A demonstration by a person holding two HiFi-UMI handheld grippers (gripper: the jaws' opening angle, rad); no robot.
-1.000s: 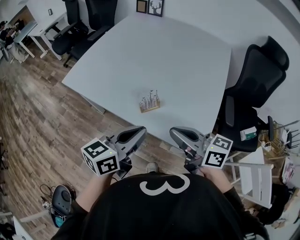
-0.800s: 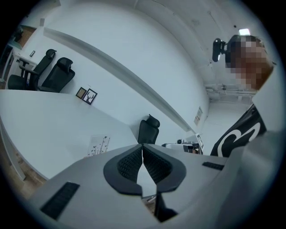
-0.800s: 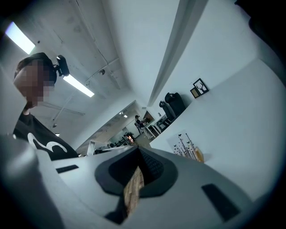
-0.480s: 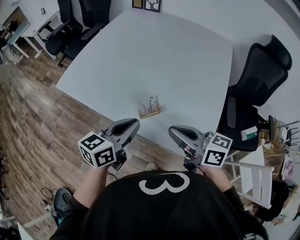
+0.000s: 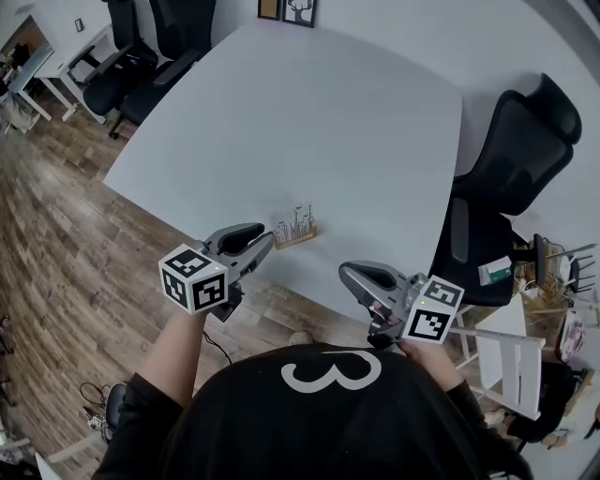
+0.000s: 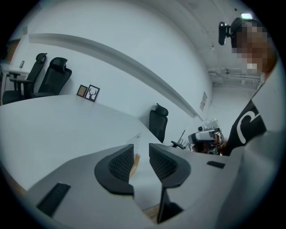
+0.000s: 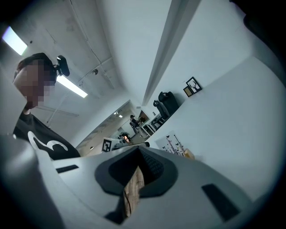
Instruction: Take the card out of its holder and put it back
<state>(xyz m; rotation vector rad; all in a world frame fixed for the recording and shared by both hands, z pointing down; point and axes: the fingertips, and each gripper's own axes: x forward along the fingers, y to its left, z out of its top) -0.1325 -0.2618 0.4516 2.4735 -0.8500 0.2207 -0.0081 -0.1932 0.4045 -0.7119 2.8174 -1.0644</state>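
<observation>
A white card with small dark figures stands upright in a small wooden holder [image 5: 294, 229] near the front edge of the white table [image 5: 309, 122]. My left gripper [image 5: 266, 242] is just left of the holder, its tips close to it and apart from it. Its jaws have just been opening. In the left gripper view the card and holder [image 6: 135, 150] show through the gap beyond the left gripper [image 6: 140, 147], and nothing is pressed between the pads. My right gripper [image 5: 346, 273] hangs off the table's front edge, shut and empty. The right gripper view has the card [image 7: 173, 144] farther off.
A black office chair [image 5: 506, 159] stands at the table's right side, with a white folding stool [image 5: 511, 352] nearer me. More black chairs [image 5: 141, 56] sit at the far left. Two small picture frames [image 5: 291, 9] lean at the table's far end. Wood floor lies below.
My left gripper has moved forward over the table edge, up to the card holder. The right gripper has stayed near the front edge.
</observation>
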